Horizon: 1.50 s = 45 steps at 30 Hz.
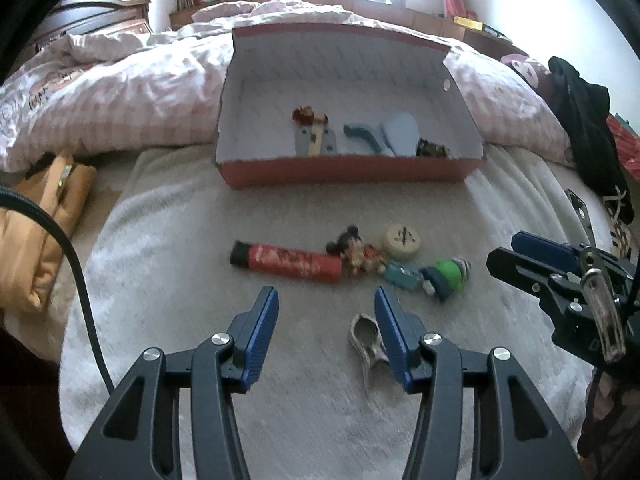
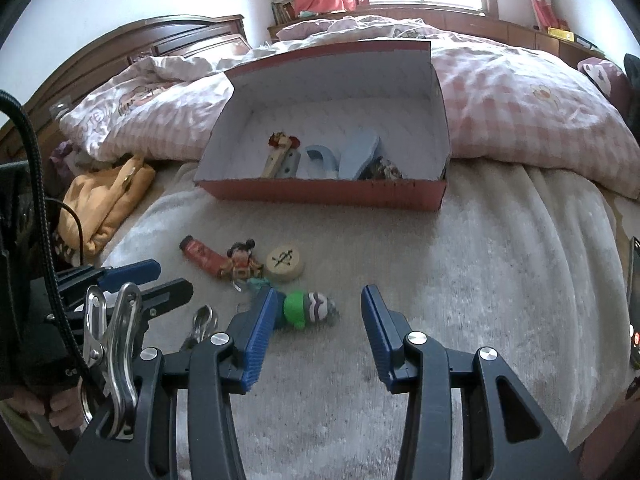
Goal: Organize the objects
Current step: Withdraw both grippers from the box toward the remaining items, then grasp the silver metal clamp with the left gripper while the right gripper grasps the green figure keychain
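Several small items lie in a row on the pale blanket: a red tube [image 1: 286, 262] [image 2: 202, 256], a mouse figure [image 1: 356, 254] [image 2: 240, 260], a round wooden disc [image 1: 402, 242] [image 2: 285, 264], a teal piece [image 1: 402, 274] and a green striped toy [image 1: 446, 274] [image 2: 308, 308]. A metal clip [image 1: 368, 338] [image 2: 204, 322] lies nearer, beside my left gripper's right finger. My left gripper [image 1: 326, 300] [image 2: 174, 276] is open and holds nothing. My right gripper [image 2: 320, 296] [image 1: 504, 252] is open, with the green toy lying just past its left fingertip. Behind stands a red box [image 1: 348, 170] [image 2: 320, 196] holding several items.
A pink checked quilt [image 1: 120, 96] [image 2: 520, 112] is piled behind the box. An orange bag [image 1: 44, 216] [image 2: 104, 204] lies at the left, dark clothing [image 1: 588, 120] at the right. A phone [image 2: 634, 300] sits at the right edge. A black cable [image 1: 80, 280] hangs at the left.
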Available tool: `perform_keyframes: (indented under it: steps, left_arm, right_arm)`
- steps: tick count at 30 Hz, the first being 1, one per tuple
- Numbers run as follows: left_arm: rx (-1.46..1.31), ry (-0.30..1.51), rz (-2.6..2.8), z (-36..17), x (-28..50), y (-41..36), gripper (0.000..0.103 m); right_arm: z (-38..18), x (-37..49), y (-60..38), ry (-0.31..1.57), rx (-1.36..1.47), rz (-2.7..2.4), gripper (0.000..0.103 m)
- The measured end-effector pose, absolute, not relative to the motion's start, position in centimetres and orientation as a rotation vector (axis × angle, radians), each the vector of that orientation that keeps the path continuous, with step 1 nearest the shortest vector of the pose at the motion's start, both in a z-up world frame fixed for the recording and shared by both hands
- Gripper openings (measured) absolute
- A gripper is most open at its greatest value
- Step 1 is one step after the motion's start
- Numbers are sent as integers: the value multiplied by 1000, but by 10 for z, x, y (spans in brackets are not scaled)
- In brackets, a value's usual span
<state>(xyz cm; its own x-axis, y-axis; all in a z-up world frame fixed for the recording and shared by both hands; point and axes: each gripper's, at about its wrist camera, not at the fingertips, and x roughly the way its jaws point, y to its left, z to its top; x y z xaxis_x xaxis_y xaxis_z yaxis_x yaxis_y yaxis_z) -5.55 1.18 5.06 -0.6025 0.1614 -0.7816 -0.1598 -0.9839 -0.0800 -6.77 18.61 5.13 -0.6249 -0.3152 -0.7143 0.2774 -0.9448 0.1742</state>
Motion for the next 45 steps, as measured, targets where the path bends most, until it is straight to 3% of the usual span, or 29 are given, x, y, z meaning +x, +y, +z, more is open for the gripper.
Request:
perform_keyframes:
  steps: [19, 20, 24, 25, 34, 39, 45]
  left_arm:
    - [-1341, 44, 2578, 21, -38, 42, 50]
    - [-1331, 58, 2585, 21, -38, 43, 47]
    - [-1313, 99, 2608, 20, -39, 44, 20]
    - [-1310, 92, 2609, 20, -39, 42, 19]
    - [-1322, 6, 2646, 25, -43, 13, 19]
    - [-1336, -35, 2680, 25, -45, -2, 19]
    - [-1352, -72, 2682, 21, -46, -9, 19]
  right_arm:
    - [42, -57, 196, -75, 1172, -2572, 45]
    - [42, -57, 196, -76, 1172, -2572, 45]
    - [40, -58, 197, -80, 1178, -2569, 45]
    - [40, -58, 197, -80, 1179, -2568, 45]
    - [33, -62, 184, -31, 1196, -2525, 45]
    - [27, -70, 170, 4, 1198, -2489, 57]
    - [13, -86, 155, 71, 1237, -2478, 60]
